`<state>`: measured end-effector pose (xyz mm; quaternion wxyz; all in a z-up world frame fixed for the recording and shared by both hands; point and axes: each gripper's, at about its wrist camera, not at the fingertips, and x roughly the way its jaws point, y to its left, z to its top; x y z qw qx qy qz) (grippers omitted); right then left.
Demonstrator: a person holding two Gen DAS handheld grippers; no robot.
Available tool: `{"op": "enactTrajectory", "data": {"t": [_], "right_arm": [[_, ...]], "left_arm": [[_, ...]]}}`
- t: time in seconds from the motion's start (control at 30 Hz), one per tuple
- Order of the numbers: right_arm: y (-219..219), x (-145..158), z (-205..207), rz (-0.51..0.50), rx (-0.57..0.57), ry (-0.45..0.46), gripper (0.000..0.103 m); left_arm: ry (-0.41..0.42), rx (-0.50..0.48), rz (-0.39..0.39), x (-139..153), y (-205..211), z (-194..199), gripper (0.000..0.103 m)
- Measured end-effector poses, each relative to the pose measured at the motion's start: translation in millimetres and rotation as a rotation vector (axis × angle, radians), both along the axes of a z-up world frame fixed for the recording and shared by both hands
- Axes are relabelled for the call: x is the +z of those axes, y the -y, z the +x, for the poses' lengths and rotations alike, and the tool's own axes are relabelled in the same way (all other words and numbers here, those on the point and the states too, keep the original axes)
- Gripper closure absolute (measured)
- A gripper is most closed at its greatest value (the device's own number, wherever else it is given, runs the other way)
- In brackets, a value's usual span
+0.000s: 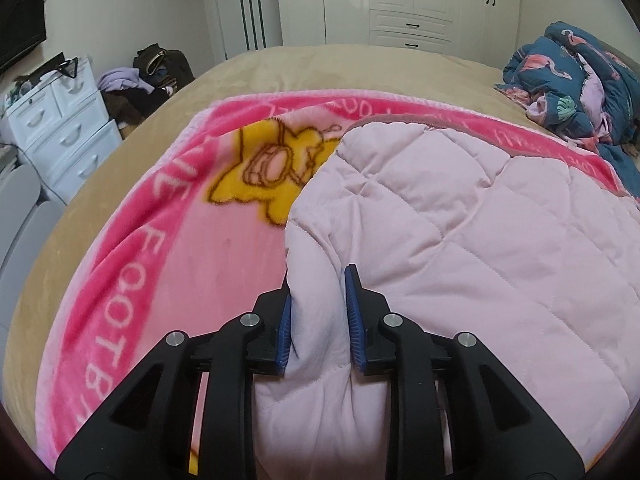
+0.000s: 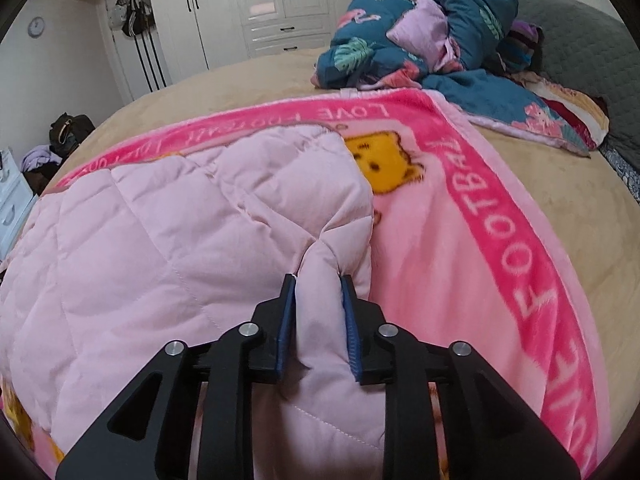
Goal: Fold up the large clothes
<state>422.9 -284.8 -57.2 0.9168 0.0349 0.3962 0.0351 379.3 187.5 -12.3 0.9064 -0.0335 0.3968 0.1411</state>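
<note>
Both grippers sit over the near edge of the pink quilted jacket (image 1: pixel 460 216). Left gripper (image 1: pixel 319 312): fingers (image 1: pixel 354 320) slightly spread, a puffed fold between them; whether the pads bite, I cannot tell. Right gripper (image 2: pixel 319 322): same, a bunched ridge of jacket between narrowly parted fingers (image 2: pixel 351 332).

My estimate of handling: light, soft, springy padding, smooth shell likely slippery. I would take hold at stitched seams or hem corners.

Jacket lies flat on the pink cartoon blanket (image 2: pixel 460 240), spread on the bed (image 1: pixel 320 64). Its long axis looks to run across, between the grippers, though both ends are hidden.
</note>
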Motion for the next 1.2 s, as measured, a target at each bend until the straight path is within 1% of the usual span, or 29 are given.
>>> {"op": "enactTrajectory", "data": {"t": [0.07, 0.1, 0.13, 0.17, 0.2, 0.23, 0.27, 0.3, 0.33, 0.37, 0.4, 0.47, 0.53, 0.77, 0.93, 1.2], "right_arm": [[-1, 0, -1, -0.017, -0.009, -0.008, 0.074], [-1, 1, -4, -0.02, -0.022, -0.009, 0.07], [0, 3, -6, -0.017, -0.033, -0.013, 0.062], [1, 5, -8, -0.014, -0.04, -0.016, 0.054], [2, 7, -10, -0.008, -0.045, -0.015, 0.037], [4, 12, -15, 0.0, -0.054, -0.001, 0.03], [5, 16, -20, 0.01, -0.053, 0.014, 0.027], [5, 20, -24, 0.017, -0.049, 0.024, 0.018], [4, 25, -30, 0.024, -0.044, 0.04, 0.01], [4, 30, -35, 0.029, -0.04, 0.055, 0.009], [3, 36, -40, 0.039, -0.03, 0.072, 0.008], [-1, 48, -51, 0.05, -0.008, 0.101, 0.006], [-5, 62, -63, 0.051, 0.01, 0.129, 0.004], [-11, 102, -94, 0.059, 0.052, 0.204, 0.004], [-10, 121, -114, 0.052, 0.071, 0.234, 0.004], [-1, 149, -149, 0.087, 0.08, 0.292, 0.004]], "left_arm": [[0.006, 0.009, -0.012, 1, -1, -2, 0.082], [0.015, 0.021, -0.034, 3, -4, -6, 0.079], [0.018, 0.026, -0.054, 4, -6, -9, 0.074], [0.019, 0.027, -0.068, 6, -7, -13, 0.067], [0.022, 0.027, -0.072, 8, -7, -15, 0.062], [0.025, 0.026, -0.067, 12, -7, -20, 0.054], [0.027, 0.023, -0.063, 15, -6, -23, 0.048], [0.032, 0.017, -0.065, 19, -5, -26, 0.043], [0.034, 0.014, -0.066, 26, -4, -31, 0.034], [0.036, 0.013, -0.066, 29, -3, -34, 0.028], [0.047, 0.011, -0.069, 35, -2, -39, 0.025], [0.056, 0.007, -0.081, 43, -2, -45, 0.009], [0.07, 0.001, -0.09, 52, 1, -53, 0.009], [0.109, -0.022, -0.096, 78, 14, -75, 0.009], [0.159, -0.04, -0.11, 97, 24, -95, 0.009], [0.217, -0.09, -0.105, 125, 47, -127, 0.009]]}}
